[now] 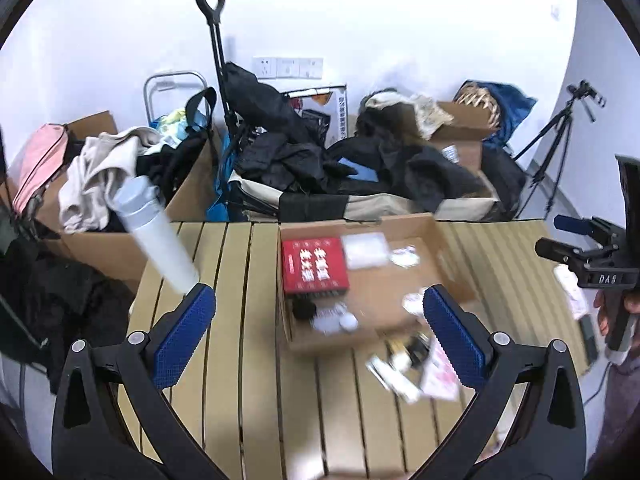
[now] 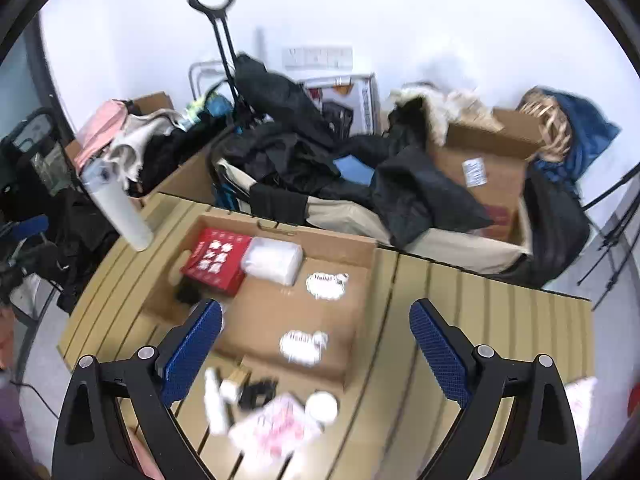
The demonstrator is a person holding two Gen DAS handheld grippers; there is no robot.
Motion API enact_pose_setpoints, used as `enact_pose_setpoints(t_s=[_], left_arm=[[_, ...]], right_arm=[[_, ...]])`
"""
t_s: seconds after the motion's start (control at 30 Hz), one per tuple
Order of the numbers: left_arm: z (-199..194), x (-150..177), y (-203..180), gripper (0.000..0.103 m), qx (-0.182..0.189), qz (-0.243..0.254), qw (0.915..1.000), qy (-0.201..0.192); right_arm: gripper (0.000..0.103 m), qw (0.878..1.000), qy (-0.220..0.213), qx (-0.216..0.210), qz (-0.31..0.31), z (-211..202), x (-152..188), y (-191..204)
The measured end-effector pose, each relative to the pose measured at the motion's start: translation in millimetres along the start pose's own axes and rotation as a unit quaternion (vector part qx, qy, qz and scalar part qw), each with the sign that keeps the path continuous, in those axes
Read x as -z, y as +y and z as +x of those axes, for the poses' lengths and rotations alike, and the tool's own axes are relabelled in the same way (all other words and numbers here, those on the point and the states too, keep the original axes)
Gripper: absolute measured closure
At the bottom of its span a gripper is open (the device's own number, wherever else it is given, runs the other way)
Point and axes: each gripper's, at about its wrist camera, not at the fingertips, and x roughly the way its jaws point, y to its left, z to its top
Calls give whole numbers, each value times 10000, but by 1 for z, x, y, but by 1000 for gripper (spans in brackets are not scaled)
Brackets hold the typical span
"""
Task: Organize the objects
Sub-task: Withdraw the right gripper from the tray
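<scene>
From my left wrist, my left gripper (image 1: 318, 312) hangs over the slatted table (image 1: 240, 320) with its fingers spread wide, gripping nothing. The white bottle (image 1: 156, 232) leans at ten o'clock, close by my left pad. At twelve o'clock the cardboard tray (image 1: 360, 276) holds a red box (image 1: 314, 266).

From my right wrist, my right gripper (image 2: 316, 330) is equally wide apart and empty. The tray (image 2: 276, 292) lies at twelve o'clock, with red box (image 2: 218, 260) and clear packet (image 2: 274, 260) inside; loose items (image 2: 272, 412) sit at six.

Matt brown cardboard box (image 2: 328, 252) on a slatted wooden table (image 1: 236, 280). Smooth white plastic-looking bottle (image 1: 154, 236), silvery cap. Glossy red packet (image 1: 314, 266). Blue textured pads (image 1: 186, 338), black plastic arms.
</scene>
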Motion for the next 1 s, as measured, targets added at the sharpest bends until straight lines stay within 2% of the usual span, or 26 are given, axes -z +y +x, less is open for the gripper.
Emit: enact_pose_setpoints(t_s=[0.1, 0.3, 0.43, 0.5, 0.57, 0.67, 0.77, 0.87, 1.0], left_arm=[[-45, 20, -9, 0, -2, 59, 10000, -46], [-111, 88, -28, 0, 115, 287, 9991, -279], [-138, 152, -32, 0, 273, 175, 9990, -316], [-152, 194, -31, 0, 310, 15, 9986, -439], [-163, 226, -30, 0, 292, -146, 9980, -539], [-168, 274, -31, 0, 253, -444, 9971, -570], [-161, 283, -43, 0, 160, -171, 9990, -368], [-156, 279, -49, 0, 142, -148, 9988, -436], [-123, 278, -55, 0, 287, -121, 9994, -116]], right_arm=[[6, 9991, -403, -4, -110, -56, 28, 19], [6, 9971, -645, -40, -399, -133, 98, 56], [6, 9965, -700, -218, -405, -160, 160, 76], [6, 9957, -818, -263, -354, -171, 196, 85], [6, 9928, -1125, -321, -244, -184, 242, 95], [6, 9909, -1308, -212, -236, -189, 288, 108], [6, 9899, -1329, -221, -446, -182, 317, 121], [6, 9917, -1057, -391, -622, -167, 321, 127], [6, 9933, -833, -6, -806, -142, 329, 127]])
